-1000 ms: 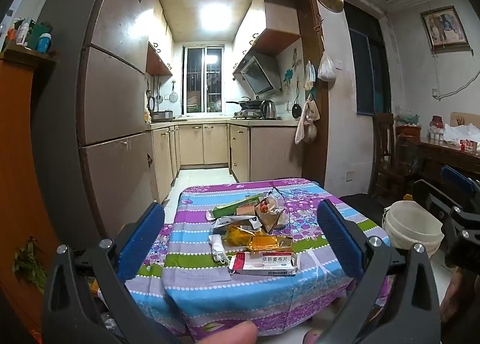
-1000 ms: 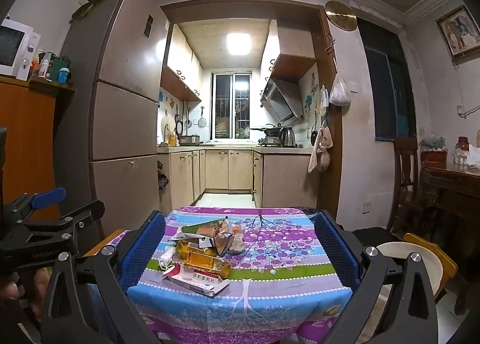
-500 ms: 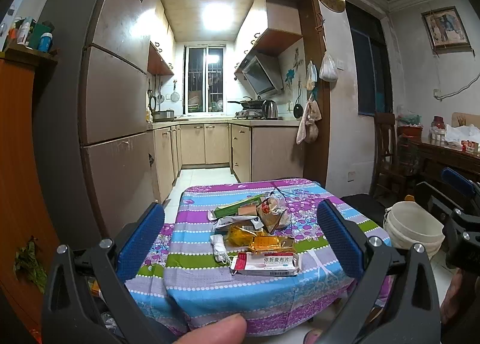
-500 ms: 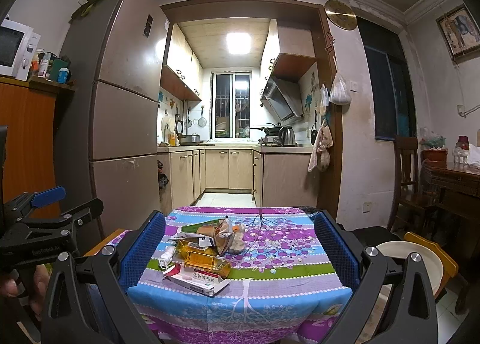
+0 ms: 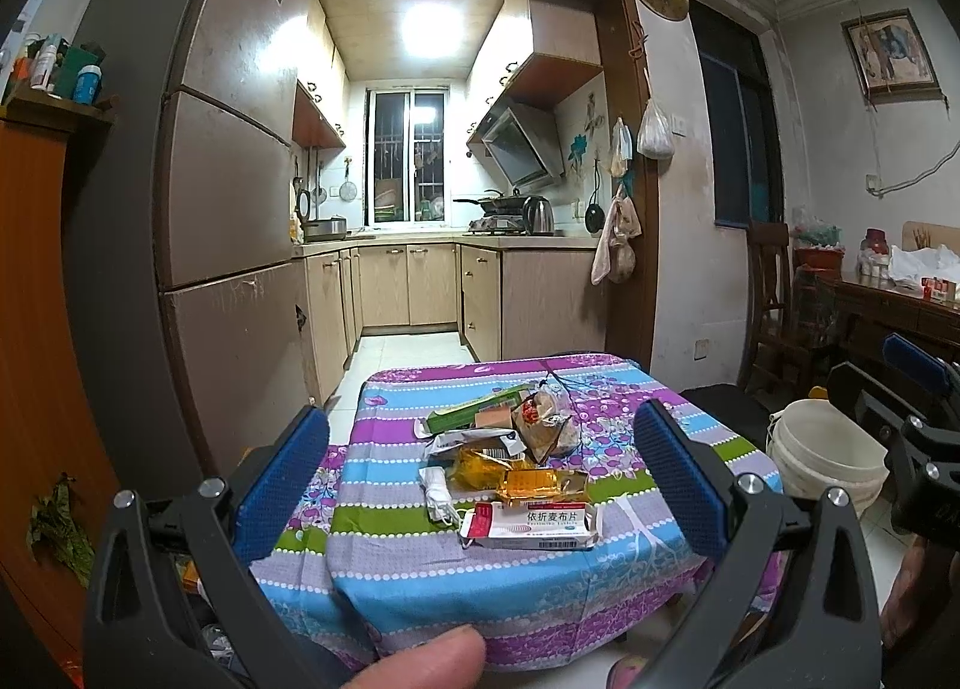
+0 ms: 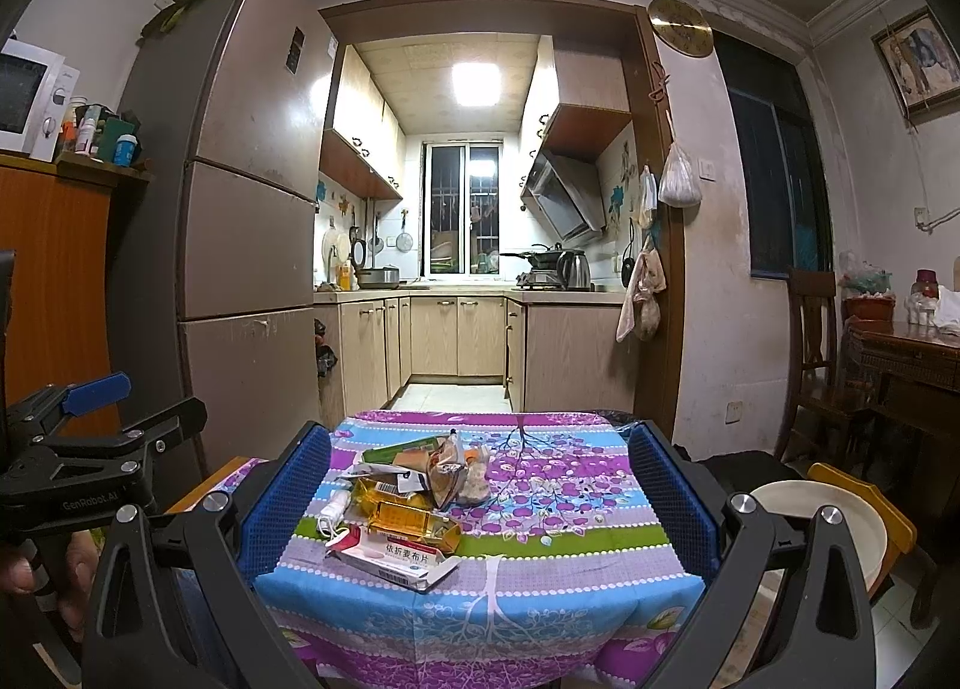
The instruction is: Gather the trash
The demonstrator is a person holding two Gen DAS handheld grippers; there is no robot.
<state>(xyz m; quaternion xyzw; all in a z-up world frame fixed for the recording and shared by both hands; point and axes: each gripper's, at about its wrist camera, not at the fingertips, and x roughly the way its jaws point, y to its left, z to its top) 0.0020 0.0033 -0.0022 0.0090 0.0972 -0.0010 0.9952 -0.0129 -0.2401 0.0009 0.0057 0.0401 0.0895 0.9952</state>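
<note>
Both grippers wide apart, empty, hovering short of surface (image 5: pixel 420 569). Trash pile (image 5: pixel 510 449) sits mid-cloth, dead ahead of left gripper (image 5: pixel 480 473). Nearest piece: medicine box (image 5: pixel 531 524), long axis crosswise. Right gripper (image 6: pixel 480 503) sees pile left of centre. Left looks better lined up.

The one strong light is a ceiling panel (image 5: pixel 433 32) in the far kitchen, blown out to plain white in both views, with glare on the ceiling tiles around it and a soft sheen down the refrigerator door (image 6: pixel 258 107) at the left. The near room is dimmer; its walls at the right look grey and a little grainy. The window (image 6: pixel 465 209) at the far end is dark. Both pictures are sharp in the middle, where the print on the worktop's cloth (image 5: pixel 420 557) reads clearly. Fisheye distortion bows the door frame and walls, and the corners fall to black.
</note>
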